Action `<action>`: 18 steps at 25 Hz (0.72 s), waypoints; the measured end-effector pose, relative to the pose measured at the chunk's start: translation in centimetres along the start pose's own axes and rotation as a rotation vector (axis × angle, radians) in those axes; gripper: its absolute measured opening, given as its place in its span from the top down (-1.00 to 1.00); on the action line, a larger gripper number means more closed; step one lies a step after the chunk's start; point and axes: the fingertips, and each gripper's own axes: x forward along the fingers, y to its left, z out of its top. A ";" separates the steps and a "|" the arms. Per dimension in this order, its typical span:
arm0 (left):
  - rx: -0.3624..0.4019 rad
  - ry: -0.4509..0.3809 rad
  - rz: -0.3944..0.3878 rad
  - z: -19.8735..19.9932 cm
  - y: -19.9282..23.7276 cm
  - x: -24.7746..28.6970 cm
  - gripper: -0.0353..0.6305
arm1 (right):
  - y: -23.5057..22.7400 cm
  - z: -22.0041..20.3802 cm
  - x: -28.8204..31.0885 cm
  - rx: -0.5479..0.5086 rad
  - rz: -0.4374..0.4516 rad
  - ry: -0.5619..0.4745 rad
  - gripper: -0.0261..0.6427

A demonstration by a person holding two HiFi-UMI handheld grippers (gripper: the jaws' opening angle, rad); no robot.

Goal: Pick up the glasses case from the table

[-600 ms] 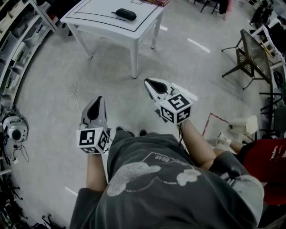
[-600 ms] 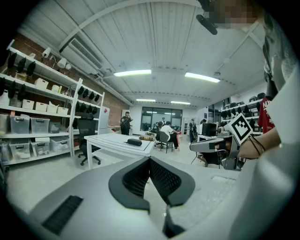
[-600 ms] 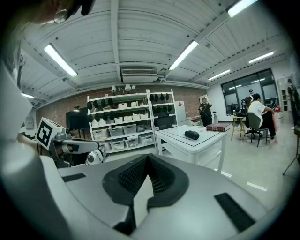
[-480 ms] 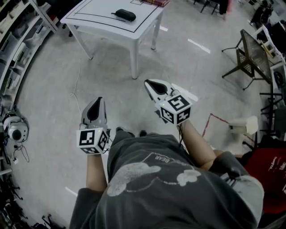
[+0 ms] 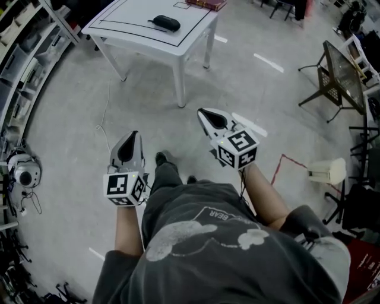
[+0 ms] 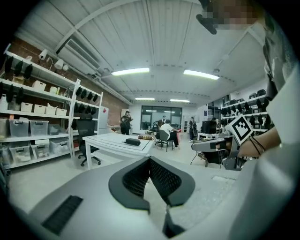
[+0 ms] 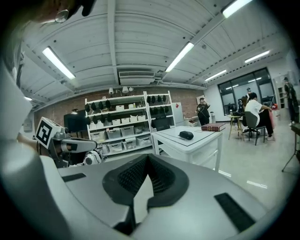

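A dark oval glasses case lies on the white table at the top of the head view, and shows far ahead as the case and the case in the two gripper views. My left gripper is held over the floor, well short of the table, jaws shut and empty. My right gripper is also in the air to the right, nearer the table leg, shut with nothing in it. The left gripper and the right gripper both point toward the table.
A red-brown book lies at the table's far edge. Shelves with bins run along the left. A dark chair stands at the right, red tape marks the floor. People sit and stand far behind the table.
The person has stepped forward a little, one foot now out in front. Both grippers keep their pose and stay shut. A red thing at the lower right has gone from view.
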 end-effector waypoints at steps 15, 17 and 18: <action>0.009 -0.017 -0.075 2.2 5.8 10.4 0.88 | -7.9 2.9 7.1 0.053 -0.121 -0.044 0.92; 0.012 -0.038 -0.136 3.0 6.6 13.0 0.88 | -9.6 3.4 9.0 0.054 -0.155 -0.044 0.92; 0.014 -0.048 -0.174 3.5 6.9 14.3 0.88 | -10.5 3.7 10.0 0.054 -0.178 -0.041 0.92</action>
